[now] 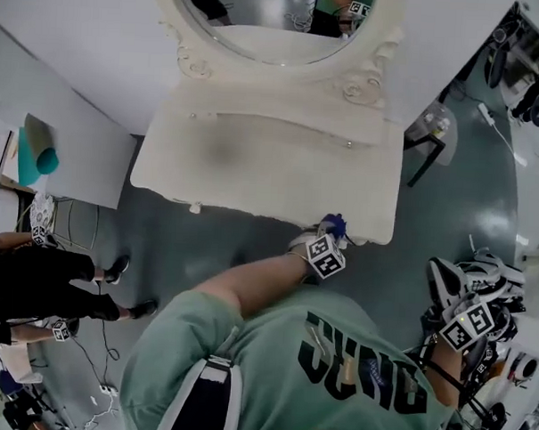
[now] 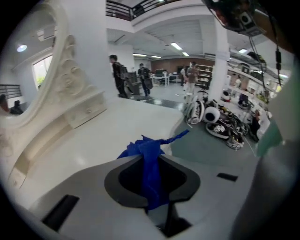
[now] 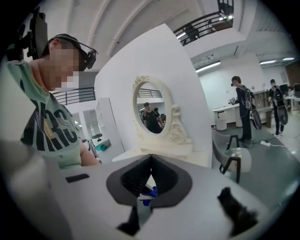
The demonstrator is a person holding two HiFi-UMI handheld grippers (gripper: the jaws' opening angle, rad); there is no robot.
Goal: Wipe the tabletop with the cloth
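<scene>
Mirror [image 1: 278, 23] stands along the back of the tabletop [image 1: 254, 164], against the wall behind. Cloth [image 2: 149, 143] sits at the tabletop's front right corner, pinched between the jaws of the left gripper [image 2: 151, 161], which reaches in from the front edge. Right gripper [image 3: 150, 157] is off the table, to the right and in front of it, over the floor; side table [image 1: 431, 136] stands just right of the tabletop.

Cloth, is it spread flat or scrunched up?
Scrunched up. The cloth sticks out as a bunched tuft from the left gripper, not flat.
</scene>
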